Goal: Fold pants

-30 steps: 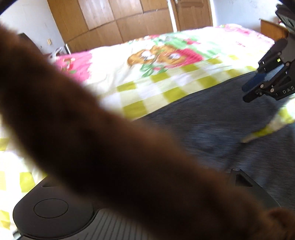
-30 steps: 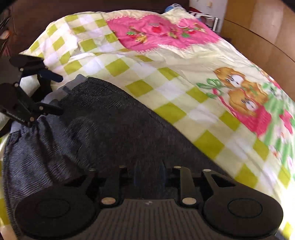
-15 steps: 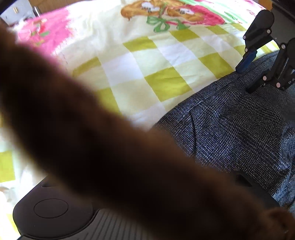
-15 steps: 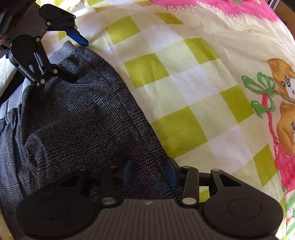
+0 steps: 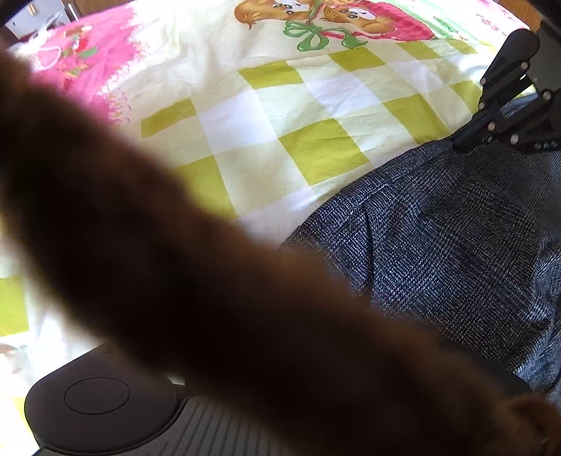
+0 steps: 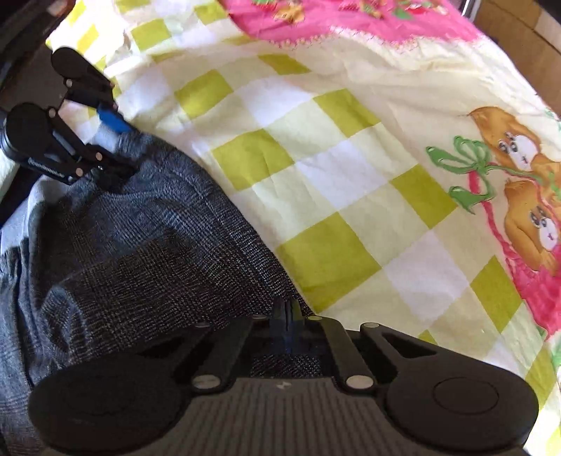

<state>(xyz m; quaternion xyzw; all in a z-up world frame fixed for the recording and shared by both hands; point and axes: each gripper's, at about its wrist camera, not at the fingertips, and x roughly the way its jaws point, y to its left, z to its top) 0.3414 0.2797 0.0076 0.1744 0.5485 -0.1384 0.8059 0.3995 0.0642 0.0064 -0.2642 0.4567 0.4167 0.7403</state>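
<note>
Dark grey checked pants [image 6: 133, 245] [image 5: 438, 245] lie bunched on a bed sheet [image 6: 315, 158] [image 5: 280, 112] with yellow-green checks. At the bottom of the right wrist view, my right gripper [image 6: 287, 312] is shut on the pants' cloth edge. It also shows at the top right of the left wrist view, where my right gripper [image 5: 459, 142] digs into the pants. My left gripper [image 6: 117, 145] is closing, and its blue pad and the other finger press a bunched corner with a light grey band. In its own view a blurred brown furry shape [image 5: 210, 263] hides the left fingers.
The sheet carries pink strawberry panels [image 6: 350, 21] and cartoon animals [image 6: 519, 168] beyond the pants. A brown wooden surface [image 6: 519, 31] runs along the bed's far right side. The bed's dark edge [image 6: 21, 28] is at the upper left.
Both grippers came down onto the pants' edge along the sheet. The right jaws went from apart to shut on the cloth. The left fingers narrowed around the waistband corner.
</note>
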